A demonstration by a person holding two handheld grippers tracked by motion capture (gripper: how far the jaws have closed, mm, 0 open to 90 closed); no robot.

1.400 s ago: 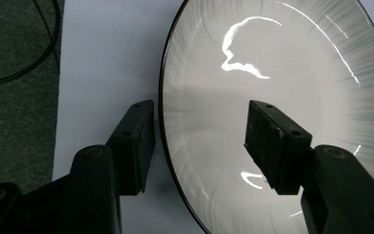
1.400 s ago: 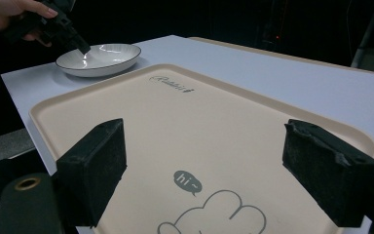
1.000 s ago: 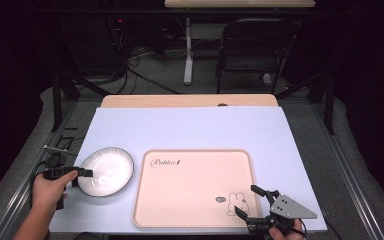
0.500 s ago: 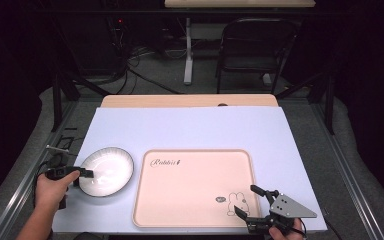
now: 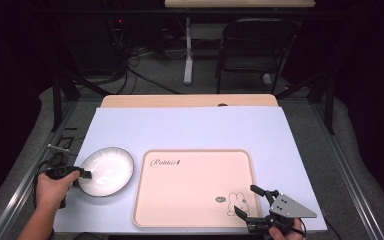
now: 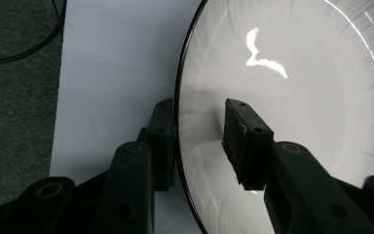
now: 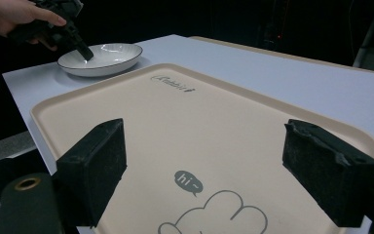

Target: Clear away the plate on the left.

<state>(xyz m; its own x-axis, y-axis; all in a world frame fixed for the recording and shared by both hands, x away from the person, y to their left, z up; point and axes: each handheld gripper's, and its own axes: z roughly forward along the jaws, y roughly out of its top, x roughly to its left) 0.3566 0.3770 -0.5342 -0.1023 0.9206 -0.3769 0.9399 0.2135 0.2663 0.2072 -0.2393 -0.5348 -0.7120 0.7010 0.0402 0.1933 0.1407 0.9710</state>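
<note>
The step in hand looks like the grasp of the bowl (image 5: 106, 171), which sits on the worktop (image 5: 190, 130) just left of the tray (image 5: 195, 187). The left gripper (image 5: 84, 174) straddles the bowl's near-left rim: in the left gripper view one jaw stands outside the dark rim, touching or all but touching it, and the other hangs inside over the white wall with a gap showing. Its jaws have just been closing with the rim between them, but the inner pad (image 6: 246, 141) does not yet seem to press, so I take the bowl as not yet gripped. The right gripper (image 5: 252, 204) hovers at the tray's near-right corner, above the rabbit print (image 5: 235, 202), jaws wide and holding nothing; from its own view the tray stretches ahead, with the bowl and the left hand (image 7: 14, 17) beyond. The next move probably calls for closing fully on the rim until both pads bite, then lifting level, since a thin glazed rim may slip or tip in a one-sided pinch. The likely goal is the tray.
</note>
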